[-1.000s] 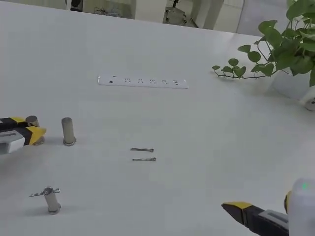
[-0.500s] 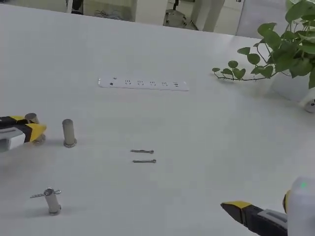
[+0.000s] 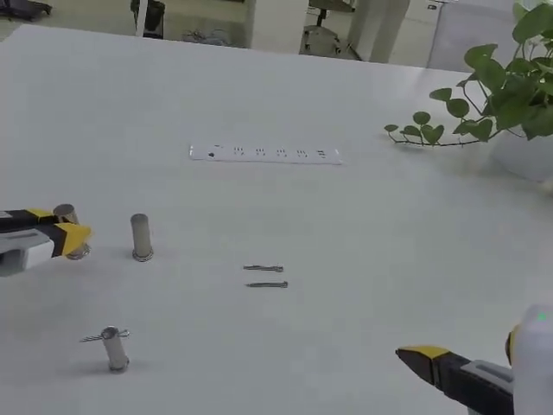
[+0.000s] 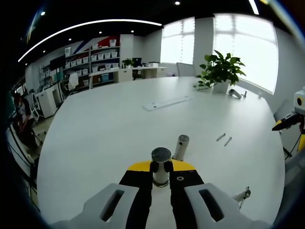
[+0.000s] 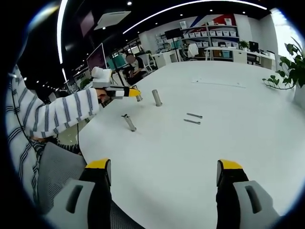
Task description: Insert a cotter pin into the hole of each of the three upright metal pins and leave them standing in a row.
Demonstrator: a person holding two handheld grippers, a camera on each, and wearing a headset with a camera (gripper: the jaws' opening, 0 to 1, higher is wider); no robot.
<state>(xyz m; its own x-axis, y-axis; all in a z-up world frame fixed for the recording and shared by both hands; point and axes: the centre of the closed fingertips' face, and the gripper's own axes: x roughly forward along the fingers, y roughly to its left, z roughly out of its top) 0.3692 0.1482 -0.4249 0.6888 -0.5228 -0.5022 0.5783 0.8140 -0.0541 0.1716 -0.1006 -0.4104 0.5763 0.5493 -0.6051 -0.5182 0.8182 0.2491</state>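
1. Head view: at the left, the left gripper (image 3: 60,230) pinches an upright pin (image 3: 65,213) on the table (image 3: 389,233). A second pin (image 3: 142,237) stands just beside it. A third pin (image 3: 113,348), nearer, has a cotter (image 3: 93,337) through it. Two loose cotters (image 3: 264,268) lie mid-table.
2. Left gripper view: both jaws press against the pin's sides.
3. Right gripper view: the right gripper (image 5: 164,171) is spread wide over bare table.
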